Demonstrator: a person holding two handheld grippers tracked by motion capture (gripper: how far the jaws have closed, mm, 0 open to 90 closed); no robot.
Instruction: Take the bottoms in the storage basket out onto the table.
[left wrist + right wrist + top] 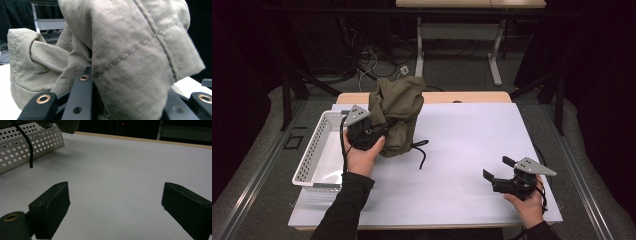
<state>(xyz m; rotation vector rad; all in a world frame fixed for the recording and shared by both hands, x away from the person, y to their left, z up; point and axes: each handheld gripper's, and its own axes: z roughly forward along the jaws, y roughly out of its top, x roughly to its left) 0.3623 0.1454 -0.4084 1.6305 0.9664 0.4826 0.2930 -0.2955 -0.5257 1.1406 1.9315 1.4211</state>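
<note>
Your wide white-topped bench (462,150) with the pale wooden far edge carries everything here, and the bunched olive-green cloth garment with stitched seams (397,117) is the thing to place the rest by. You have it raised above the bench near the far left part of the top, hanging in a crumpled mass with a thin black drawstring (421,152) dangling from its lower edge down to the bench surface. Just left of the garment, touching its side in the high view, sits the white perforated plastic basket (314,150), long and rectangular, resting on the left edge of the bench. Your left hand (362,157) comes up directly beneath the garment, holding the left claw (382,129), whose black jaws are clamped on a fold of the fabric; in the left gripper view the cloth (130,50) bulges between and over the jaws. Well apart from the garment, toward the near right corner of the bench, your right hand (527,202) holds the right claw (497,167) low over the bare top, jaws spread wide with nothing between them; in the right gripper view, the right claw (115,202) shows white surface between its two black pads, with the basket wall (30,142) and the hanging drawstring (25,142) farther off.
</note>
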